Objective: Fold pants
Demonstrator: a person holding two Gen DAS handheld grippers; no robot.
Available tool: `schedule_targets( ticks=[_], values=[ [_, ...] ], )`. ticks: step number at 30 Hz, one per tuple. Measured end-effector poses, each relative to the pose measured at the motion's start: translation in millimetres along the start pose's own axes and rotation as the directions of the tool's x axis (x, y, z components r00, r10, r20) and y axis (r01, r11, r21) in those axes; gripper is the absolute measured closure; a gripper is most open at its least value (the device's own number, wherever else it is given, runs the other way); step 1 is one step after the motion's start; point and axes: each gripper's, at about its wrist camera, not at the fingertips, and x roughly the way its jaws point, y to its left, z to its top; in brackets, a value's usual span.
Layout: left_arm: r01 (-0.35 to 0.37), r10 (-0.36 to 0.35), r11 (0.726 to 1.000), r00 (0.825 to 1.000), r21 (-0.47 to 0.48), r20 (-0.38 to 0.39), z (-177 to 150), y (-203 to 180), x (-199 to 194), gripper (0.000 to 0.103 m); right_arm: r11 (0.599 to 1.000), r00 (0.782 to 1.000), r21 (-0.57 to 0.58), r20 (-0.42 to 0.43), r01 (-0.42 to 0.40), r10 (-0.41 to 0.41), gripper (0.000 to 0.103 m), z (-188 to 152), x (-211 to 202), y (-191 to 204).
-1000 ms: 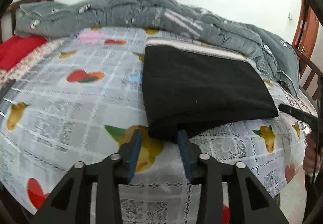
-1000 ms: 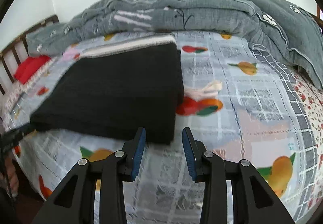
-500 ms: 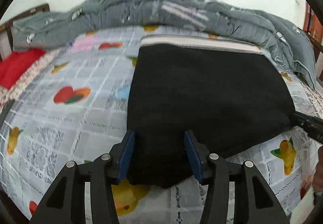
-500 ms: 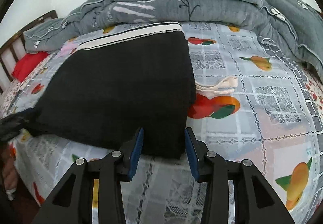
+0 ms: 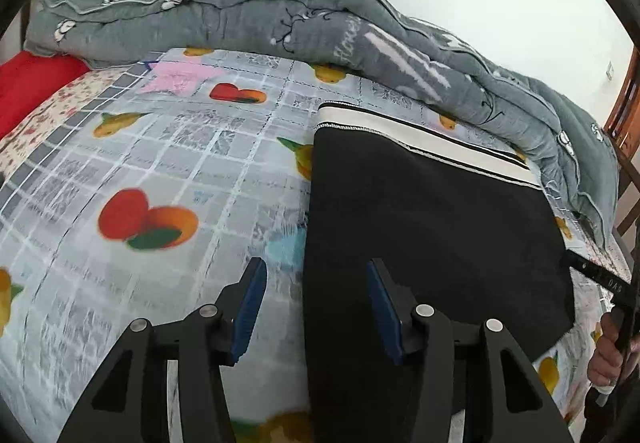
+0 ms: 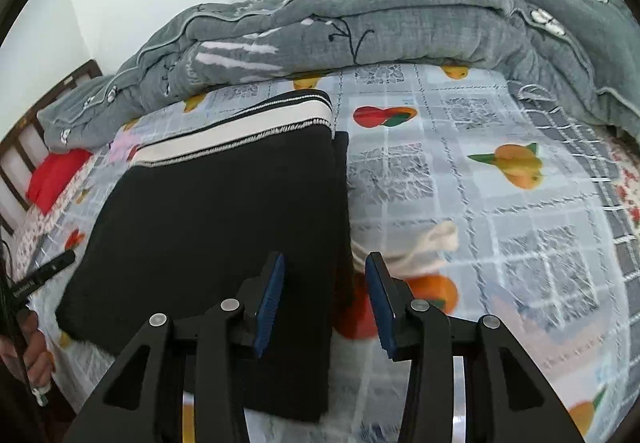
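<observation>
Our left gripper (image 5: 316, 305) has its jaws partly open, straddling the left edge of the pants (image 5: 420, 243) without pressing it. Our right gripper (image 6: 324, 301) likewise stands partly open over the pants' (image 6: 216, 227) right edge, gripping nothing. The folded black pants lie flat on the bed (image 5: 160, 163), near the quilt (image 5: 240, 15).

**Both hand-held grippers parted over the pants' side edges**

The left hand-held gripper (image 5: 316, 307) tilts downward, its blue pads apart astride the left edge of the black pants (image 5: 432, 235), not pinching it. The right hand-held gripper (image 6: 325, 303) tilts likewise, pads apart astride the pants' right edge. A hand (image 5: 610, 359) grips the right tool's handle beside the pants' right edge.
</observation>
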Motion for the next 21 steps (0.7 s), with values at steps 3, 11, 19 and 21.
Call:
schedule_targets(
  ticks=[3,11,19,21],
  values=[
    [-0.020,0.021,0.999,1.000,0.033,-0.022,10,-5,14,0.054,1.000,1.000,0.019,0.001,-0.011,0.011,0.061,12,9,2],
    [-0.011,0.019,0.995,0.997,0.094,-0.076,40,-13,48,0.053,0.999,1.000,0.049,-0.026,0.006,-0.004,0.061,47,39,0],
    [-0.002,0.012,0.991,0.997,0.135,-0.072,62,-18,62,0.052,0.992,0.996,0.094,0.028,-0.083,0.081,0.093,59,46,-13],
    [0.001,0.010,0.990,0.997,0.142,-0.072,64,-18,68,0.049,0.991,0.997,0.112,-0.006,-0.078,0.079,0.091,56,56,-17]
  ],
)
